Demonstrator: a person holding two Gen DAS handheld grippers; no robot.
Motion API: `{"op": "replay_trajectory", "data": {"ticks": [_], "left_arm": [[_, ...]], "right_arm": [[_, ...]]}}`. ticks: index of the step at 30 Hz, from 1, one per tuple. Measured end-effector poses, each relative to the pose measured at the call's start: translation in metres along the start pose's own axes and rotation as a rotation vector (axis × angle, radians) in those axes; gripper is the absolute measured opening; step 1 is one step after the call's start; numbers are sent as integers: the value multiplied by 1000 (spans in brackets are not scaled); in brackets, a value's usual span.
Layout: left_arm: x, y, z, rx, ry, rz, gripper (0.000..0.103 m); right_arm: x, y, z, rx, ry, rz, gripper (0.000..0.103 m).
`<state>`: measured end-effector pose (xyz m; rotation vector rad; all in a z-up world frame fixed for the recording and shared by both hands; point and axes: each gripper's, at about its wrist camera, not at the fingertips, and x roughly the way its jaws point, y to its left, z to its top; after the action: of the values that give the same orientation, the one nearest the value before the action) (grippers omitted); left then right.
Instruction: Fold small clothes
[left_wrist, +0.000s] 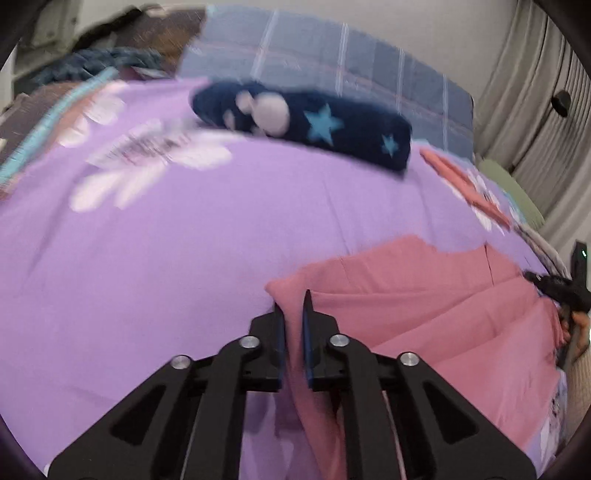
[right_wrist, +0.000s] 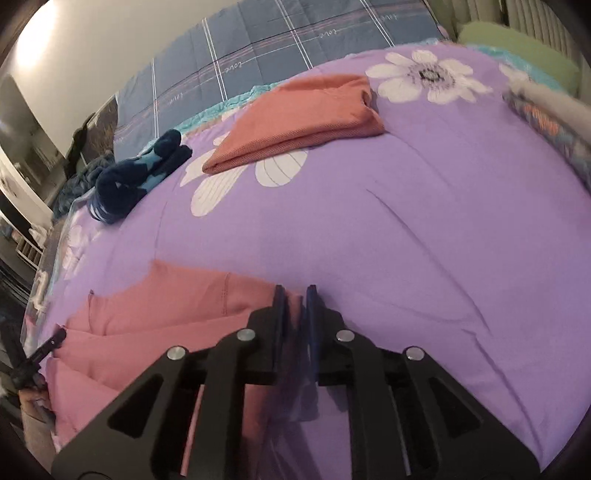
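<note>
Your left gripper (left_wrist: 293, 314) has its jaws narrowly apart, a fold of the pink cotton garment (left_wrist: 424, 314) running between the pads; whether they press on it cannot be told. Your right gripper (right_wrist: 295, 308) is likewise narrowly apart at the garment's opposite edge (right_wrist: 166, 306), contact unclear. The garment lies flat on the purple flower-print bedspread (left_wrist: 147, 258). Farther back: a folded rust-orange cloth (right_wrist: 299, 118) and a navy star-print bundle (left_wrist: 314, 122), well apart from each other.
</note>
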<state>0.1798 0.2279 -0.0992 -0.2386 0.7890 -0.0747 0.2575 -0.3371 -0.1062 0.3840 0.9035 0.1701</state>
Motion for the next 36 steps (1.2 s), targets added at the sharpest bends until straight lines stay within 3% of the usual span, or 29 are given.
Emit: {"op": "replay_trajectory", "data": {"ticks": [1, 3, 7, 9, 13, 17, 19, 20, 21, 22, 26, 28, 31, 33, 35, 36], "left_arm": [[-10, 1, -2, -5, -20, 30, 24], [-30, 2, -8, 5, -36, 36, 29], [-75, -11, -34, 42, -62, -47, 45], [-87, -21, -54, 60, -44, -92, 48], [-86, -39, -83, 91, 8, -113, 48], [-79, -42, -88, 85, 33, -100, 46], [-77, -38, -89, 58, 49, -87, 26], [-77, -37, -90, 46, 57, -87, 17], [-76, -35, -90, 37, 65, -99, 5], [-78, -36, -90, 33, 61, -108, 4], [-100, -45, -83, 54, 11, -111, 4], [-112, -46, -66, 29, -22, -170, 4], [-114, -50, -30, 33, -89, -173, 4], [-99, -50, 7, 20, -134, -146, 4], [-74, -44, 32, -20, -140, -105, 5], [-61, -40, 41, -39, -133, -81, 16]], "right_arm": [[-9, -1, -3, 2, -15, 8, 22], [-35, 1, -15, -46, -43, 35, 26], [-74, 3, -51, -116, -14, 116, 26], [-85, 5, -70, -126, 10, 141, 27], [-99, 13, -97, -136, 30, 161, 34], [-106, 34, -107, -230, 23, 151, 46], [-101, 42, -109, -271, 36, 99, 46], [-96, 44, -110, -285, 51, 73, 35], [-91, 45, -110, -292, 63, 55, 2], [-90, 47, -111, -294, 58, 38, 3], [-111, 48, -95, -249, -27, 127, 3], [-116, 49, -76, -214, -39, 190, 3], [-114, 51, -35, -146, -81, 222, 3], [-99, 51, -5, -98, -99, 208, 3], [-67, 47, 25, -54, -84, 133, 5], [-51, 44, 33, -36, -75, 84, 11]]}}
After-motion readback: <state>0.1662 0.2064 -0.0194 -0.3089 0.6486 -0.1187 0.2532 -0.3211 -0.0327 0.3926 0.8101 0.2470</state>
